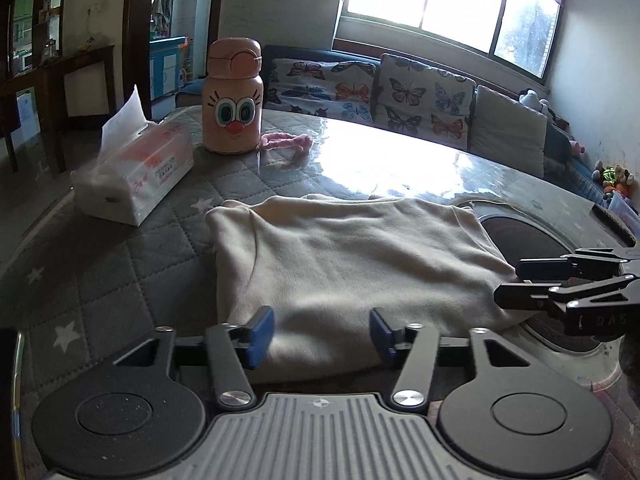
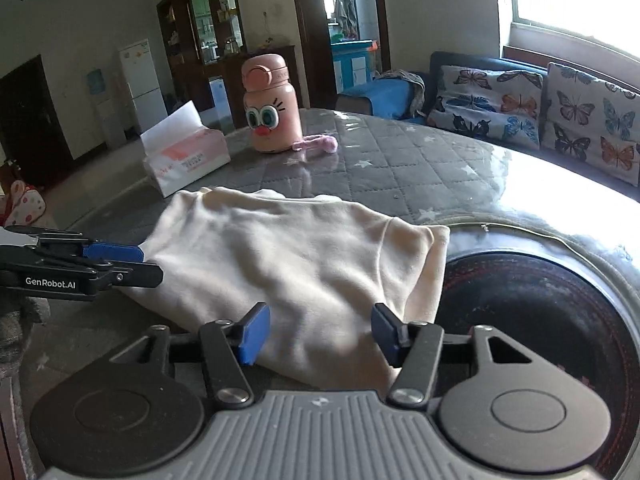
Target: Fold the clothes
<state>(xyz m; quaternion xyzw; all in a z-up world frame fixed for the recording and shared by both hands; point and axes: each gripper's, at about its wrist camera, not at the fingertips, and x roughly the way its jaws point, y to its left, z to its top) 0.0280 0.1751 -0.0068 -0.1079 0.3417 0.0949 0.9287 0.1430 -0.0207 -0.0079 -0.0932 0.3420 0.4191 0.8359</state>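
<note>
The grey quilted star-print desk point(image 1: 120, 264) carries the cream fleece garment point(image 1: 340, 264), folded into a flat rectangle near its front edge. The left claw point(image 1: 322, 334) and right claw point(image 2: 320, 334) stand half-open at its near hem, holding nothing. This looks like a fold just released; next comes regripping or smoothing

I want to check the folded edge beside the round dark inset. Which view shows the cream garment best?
The right wrist view: the cream garment shows whole, with its doubled edge beside the dark round inset clear. The left wrist view shows its top, but that edge is partly behind the right gripper.
</note>
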